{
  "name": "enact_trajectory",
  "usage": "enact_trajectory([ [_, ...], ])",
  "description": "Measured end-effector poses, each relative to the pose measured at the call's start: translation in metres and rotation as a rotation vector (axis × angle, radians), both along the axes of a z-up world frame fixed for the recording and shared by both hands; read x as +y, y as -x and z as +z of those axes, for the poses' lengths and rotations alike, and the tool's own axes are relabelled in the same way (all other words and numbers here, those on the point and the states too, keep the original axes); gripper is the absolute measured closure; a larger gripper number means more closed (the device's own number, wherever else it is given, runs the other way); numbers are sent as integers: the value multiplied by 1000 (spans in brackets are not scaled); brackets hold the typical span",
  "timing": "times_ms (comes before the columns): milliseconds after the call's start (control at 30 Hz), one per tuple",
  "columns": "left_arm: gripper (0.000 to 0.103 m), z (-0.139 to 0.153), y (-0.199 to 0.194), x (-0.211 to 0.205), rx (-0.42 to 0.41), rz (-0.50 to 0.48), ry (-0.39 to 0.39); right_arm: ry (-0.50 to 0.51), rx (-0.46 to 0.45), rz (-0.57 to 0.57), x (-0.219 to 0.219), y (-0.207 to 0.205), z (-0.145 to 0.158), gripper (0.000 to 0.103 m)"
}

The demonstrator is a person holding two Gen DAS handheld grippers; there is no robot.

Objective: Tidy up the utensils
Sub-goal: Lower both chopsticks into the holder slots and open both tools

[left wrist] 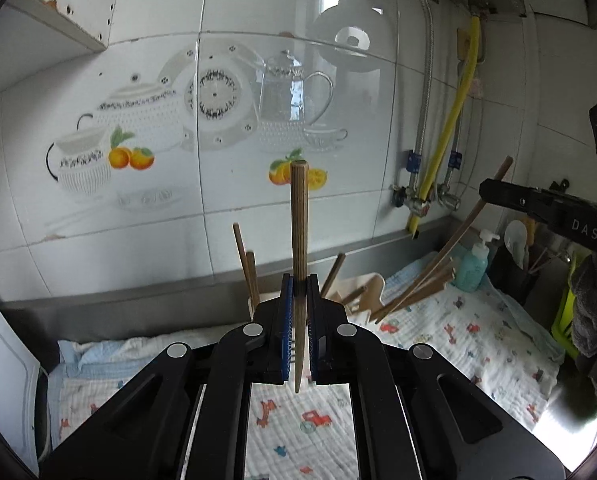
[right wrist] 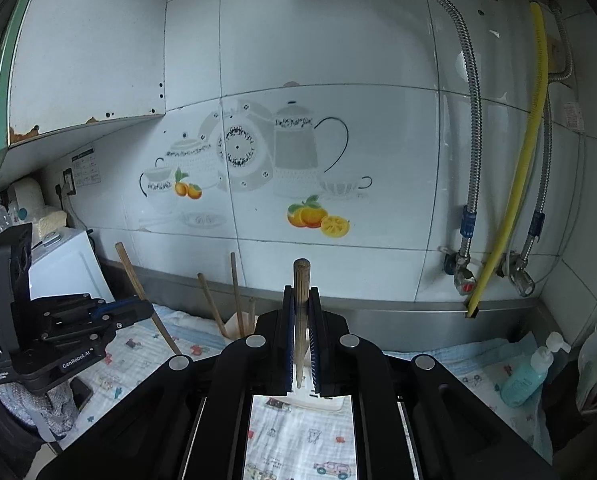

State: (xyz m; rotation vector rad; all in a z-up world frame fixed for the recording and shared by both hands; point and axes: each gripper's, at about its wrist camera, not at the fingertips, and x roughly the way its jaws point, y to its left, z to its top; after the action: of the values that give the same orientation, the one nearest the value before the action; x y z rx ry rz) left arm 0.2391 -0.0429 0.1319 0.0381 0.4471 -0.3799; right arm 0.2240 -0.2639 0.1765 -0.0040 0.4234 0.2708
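Two tools [left wrist: 300, 280] [right wrist: 301, 294], two held chopsticks [left wrist: 298, 216] [right wrist: 300, 280], one soap bottle [right wrist: 528, 372], three wall hoses [right wrist: 518, 168].

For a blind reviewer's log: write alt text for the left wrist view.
The left gripper is shut on a wooden chopstick, held upright before a white tiled wall printed with teapots and oranges. Behind it, more chopsticks stand in a holder on a patterned cloth. At right, the right gripper holds another chopstick near a teal pump bottle.

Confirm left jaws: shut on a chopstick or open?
Shut. The left gripper clamps a chopstick upright between its blue pads; both ends stick out past the jaws.
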Motion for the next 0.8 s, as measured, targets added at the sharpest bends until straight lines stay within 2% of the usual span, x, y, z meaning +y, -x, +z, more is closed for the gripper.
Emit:
enact_trajectory([
  [133,98,26,-20,-8,-47,19,-5,10,-11,-33,-5,-17,7,97],
  [300,98,39,-45,-17,-88,58,-9,13,21,-61,-13,-39,-4,97],
  [533,98,11,-78,-19,-5,82,14,34,98,-45,-11,-57,-38,97],
  [800,98,-14,-86,-18,61,73,11,34,140,-41,-10,-64,-56,96],
])
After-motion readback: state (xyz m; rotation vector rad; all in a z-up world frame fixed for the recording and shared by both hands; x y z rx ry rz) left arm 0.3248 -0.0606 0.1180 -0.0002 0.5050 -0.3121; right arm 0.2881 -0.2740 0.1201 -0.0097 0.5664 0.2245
